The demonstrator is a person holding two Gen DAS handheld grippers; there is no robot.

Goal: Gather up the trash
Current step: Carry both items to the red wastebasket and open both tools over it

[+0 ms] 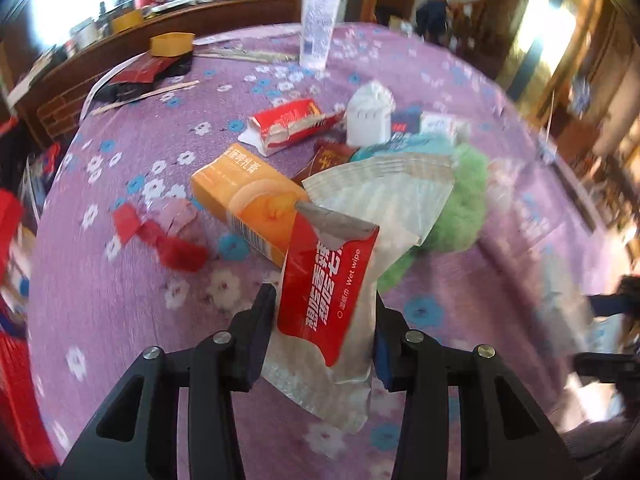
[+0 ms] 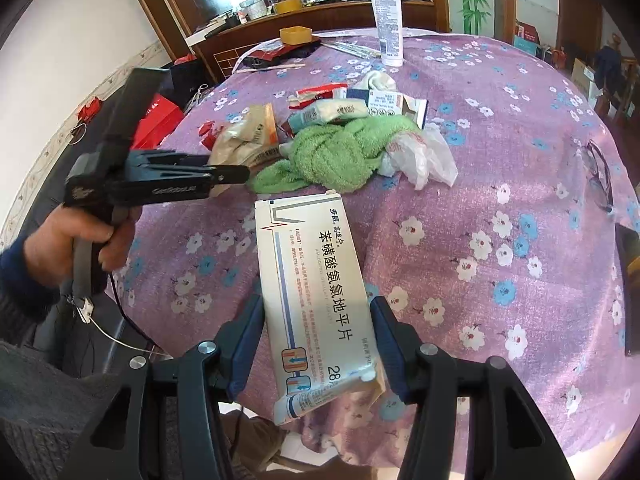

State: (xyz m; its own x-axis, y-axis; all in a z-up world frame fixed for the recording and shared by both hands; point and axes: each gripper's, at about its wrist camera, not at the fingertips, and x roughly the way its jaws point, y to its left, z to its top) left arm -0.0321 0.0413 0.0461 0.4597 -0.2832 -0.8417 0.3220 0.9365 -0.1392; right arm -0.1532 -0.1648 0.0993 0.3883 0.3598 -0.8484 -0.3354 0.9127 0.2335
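Observation:
My left gripper [image 1: 325,320] is shut on a red wet wipe packet [image 1: 328,280] together with a silvery wrapper [image 1: 380,204], held above the purple flowered tablecloth [image 1: 120,300]. An orange box [image 1: 248,204], a torn red carton [image 1: 292,122] and red scraps [image 1: 160,232] lie ahead of it. My right gripper [image 2: 318,320] is shut on a white medicine box [image 2: 312,280], held over the table's near edge. The left gripper [image 2: 224,176] also shows in the right wrist view, at the left beside the trash pile [image 2: 340,112].
A green towel [image 2: 332,152] and a white plastic bag [image 2: 424,156] lie mid-table. A white tube [image 2: 388,28] stands at the far side, by a yellow tape roll [image 2: 295,34]. Glasses [image 2: 600,176] lie at the right. A red box [image 2: 156,120] sits beyond the left edge.

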